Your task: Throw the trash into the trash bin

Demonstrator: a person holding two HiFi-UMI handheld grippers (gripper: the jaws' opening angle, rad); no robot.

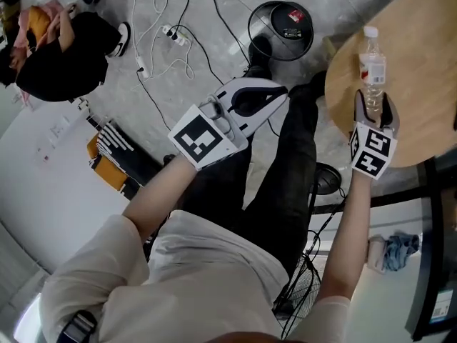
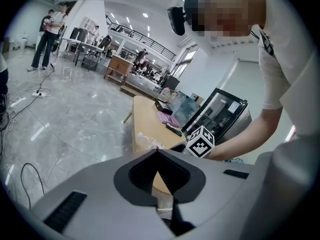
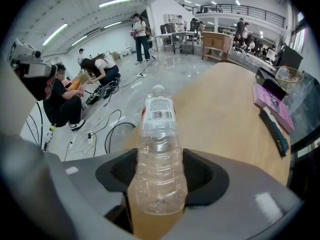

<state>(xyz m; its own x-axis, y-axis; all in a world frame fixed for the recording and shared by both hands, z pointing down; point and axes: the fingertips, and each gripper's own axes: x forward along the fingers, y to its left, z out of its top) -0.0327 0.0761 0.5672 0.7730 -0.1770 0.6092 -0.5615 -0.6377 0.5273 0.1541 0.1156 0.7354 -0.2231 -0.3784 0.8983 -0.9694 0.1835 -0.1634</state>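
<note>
**Bottle clamped at the table, bin waiting on the floor**

In the head view we see the right gripper [image 1: 375, 104] at the right of the frame, over the near edge of the round wooden table [image 1: 421, 63]. Its jaws are closed against the sides of a clear plastic bottle [image 1: 371, 66]. The right gripper view confirms this: the bottle's lower body fills the gap between the two dark pads. Its white cap and barcode label point away from us towards the top of the frame, and it looks empty. We cannot tell whether it rests on the tabletop or is lifted just clear of it.

The left gripper [image 1: 280, 95] sits at the centre of the head view, above the person's dark trousers, and carries nothing. In the left gripper view its jaw tips meet, with only a narrow wedge of gap behind them.

The trash bin [image 1: 250, 28] is round and black, and it stands on the grey floor at the top centre of the head view. It is left of the table and apart from it, and something with a red label lies inside. The left gripper's tips point roughly towards it from below.

White and black cables [image 1: 164, 41] trail over the floor at the upper left. A person in black [image 1: 64, 56] sits at the far upper left corner. In the right gripper view a pink book [image 3: 272, 104] lies at the table's right edge.
</note>
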